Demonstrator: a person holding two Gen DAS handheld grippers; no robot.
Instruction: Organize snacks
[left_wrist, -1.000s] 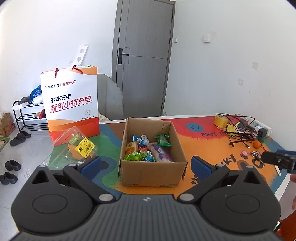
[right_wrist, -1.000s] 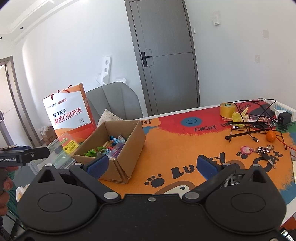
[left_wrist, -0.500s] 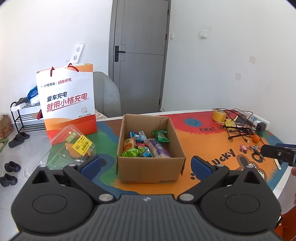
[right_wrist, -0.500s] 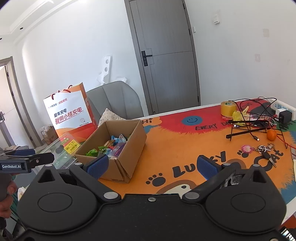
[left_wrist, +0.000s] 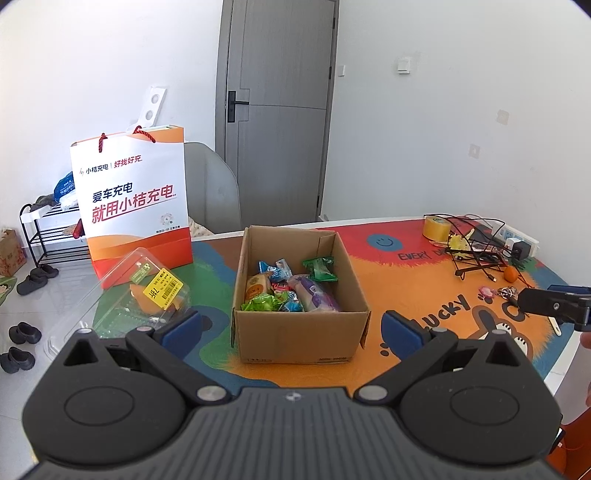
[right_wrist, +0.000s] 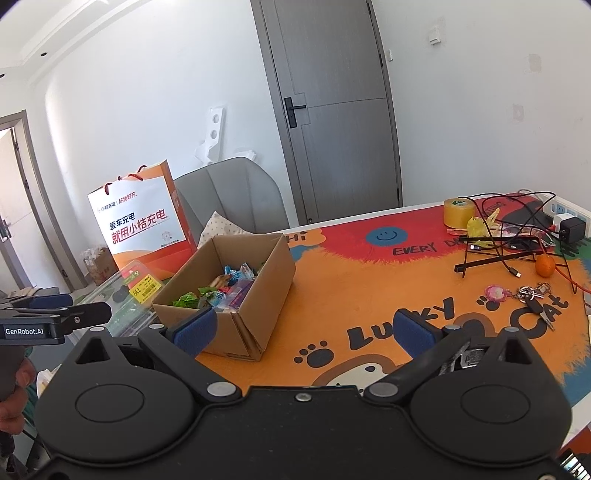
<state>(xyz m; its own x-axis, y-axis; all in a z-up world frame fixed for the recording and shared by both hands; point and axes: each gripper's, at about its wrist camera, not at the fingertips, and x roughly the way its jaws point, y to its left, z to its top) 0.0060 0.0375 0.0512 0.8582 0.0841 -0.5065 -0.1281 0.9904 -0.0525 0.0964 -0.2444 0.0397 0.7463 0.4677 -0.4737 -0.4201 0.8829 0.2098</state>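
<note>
An open cardboard box (left_wrist: 295, 339) (right_wrist: 273, 266) stands on the colourful mat, with several wrapped snacks (left_wrist: 291, 291) (right_wrist: 218, 290) inside. My left gripper (left_wrist: 291, 326) hangs open in front of the box, level with its near wall, nothing between its blue pads. My right gripper (right_wrist: 304, 330) is open too, over the mat to the right of the box, also with nothing held. Each gripper shows at the edge of the other's view: the right gripper (left_wrist: 554, 306) and the left gripper (right_wrist: 55, 319).
A clear clamshell with a yellow label (left_wrist: 147, 291) and an orange-white paper bag (left_wrist: 136, 199) sit left of the box. Tape roll (right_wrist: 458, 212), cables, a small orange (right_wrist: 545, 265) and keys (right_wrist: 532, 295) lie at the right. A grey chair (right_wrist: 236, 195) stands behind the table.
The left gripper has drawn back and up a little, so the box looks smaller and further off. The right gripper has barely moved. Both stay open.
</note>
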